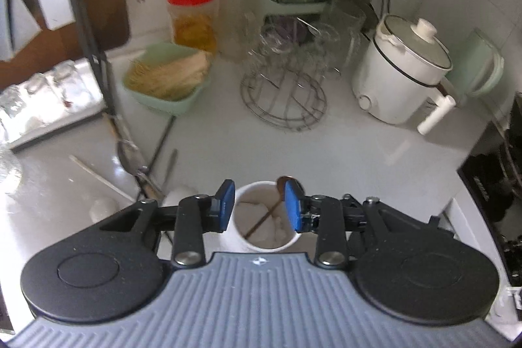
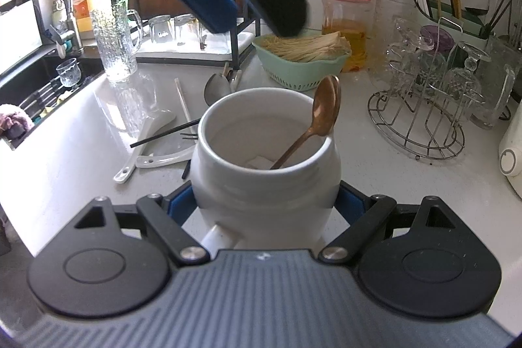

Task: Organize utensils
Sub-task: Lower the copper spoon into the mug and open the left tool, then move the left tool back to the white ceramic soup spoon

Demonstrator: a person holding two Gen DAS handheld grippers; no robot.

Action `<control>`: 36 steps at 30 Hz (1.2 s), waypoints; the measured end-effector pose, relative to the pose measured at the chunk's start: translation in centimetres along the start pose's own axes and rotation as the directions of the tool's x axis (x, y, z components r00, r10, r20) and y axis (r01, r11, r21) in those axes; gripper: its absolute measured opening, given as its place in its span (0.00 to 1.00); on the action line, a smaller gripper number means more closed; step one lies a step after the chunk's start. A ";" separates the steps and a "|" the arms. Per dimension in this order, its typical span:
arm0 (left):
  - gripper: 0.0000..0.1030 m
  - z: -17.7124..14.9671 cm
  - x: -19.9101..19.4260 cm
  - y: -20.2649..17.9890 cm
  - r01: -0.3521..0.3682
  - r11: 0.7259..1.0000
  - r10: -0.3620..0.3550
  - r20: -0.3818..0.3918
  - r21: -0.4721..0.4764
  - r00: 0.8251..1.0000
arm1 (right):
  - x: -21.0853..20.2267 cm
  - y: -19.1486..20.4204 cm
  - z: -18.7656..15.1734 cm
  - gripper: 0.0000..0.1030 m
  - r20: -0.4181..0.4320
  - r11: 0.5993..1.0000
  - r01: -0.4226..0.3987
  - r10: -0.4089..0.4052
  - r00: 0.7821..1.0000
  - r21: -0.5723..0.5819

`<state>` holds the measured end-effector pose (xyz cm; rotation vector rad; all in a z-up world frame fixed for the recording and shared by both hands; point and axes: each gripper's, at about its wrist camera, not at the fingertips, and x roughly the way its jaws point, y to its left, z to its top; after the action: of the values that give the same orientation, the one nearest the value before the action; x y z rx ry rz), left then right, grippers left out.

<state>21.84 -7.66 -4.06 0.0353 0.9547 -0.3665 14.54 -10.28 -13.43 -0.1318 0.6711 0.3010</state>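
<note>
Your right gripper (image 2: 266, 201) clamps the white jar (image 2: 266, 172); your left gripper (image 1: 260, 204) hangs released above its mouth (nothing between the pads). A copper spoon (image 2: 321, 116) leans inside, mid-bench (image 2: 375, 158).

Crock (image 2: 266, 185): glazed white ceramic, smooth, glossy. Spoon (image 2: 321, 116): brushed copper-tone metal. Counter (image 2: 65, 158): polished, reflective. Far-right rack (image 2: 416, 132): bare steel wire. Basket (image 2: 300, 70): matt green plastic. Pads (image 1: 293, 206): matt blue rubber.
</note>
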 end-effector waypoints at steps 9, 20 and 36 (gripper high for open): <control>0.38 -2.7 -2.8 1.1 -0.035 0.996 0.043 0.105 -0.079 0.993 | 0.0 0.1 0.1 0.88 -0.006 1.000 0.009 -0.009 1.000 0.007; 0.38 -5.3 -4.4 3.4 -0.093 0.977 0.122 0.150 -0.191 0.981 | 0.0 0.1 0.0 0.88 -0.013 1.000 0.017 -0.017 1.000 0.020; 0.63 -8.6 -5.8 5.5 -0.175 0.927 0.213 0.083 -0.331 0.973 | -0.1 0.2 0.0 0.88 -0.027 0.999 0.025 -0.024 0.999 0.025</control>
<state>13.79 0.78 -5.07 -0.1874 0.8757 -0.0247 14.38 -10.10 -13.34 -0.1199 0.6991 0.2673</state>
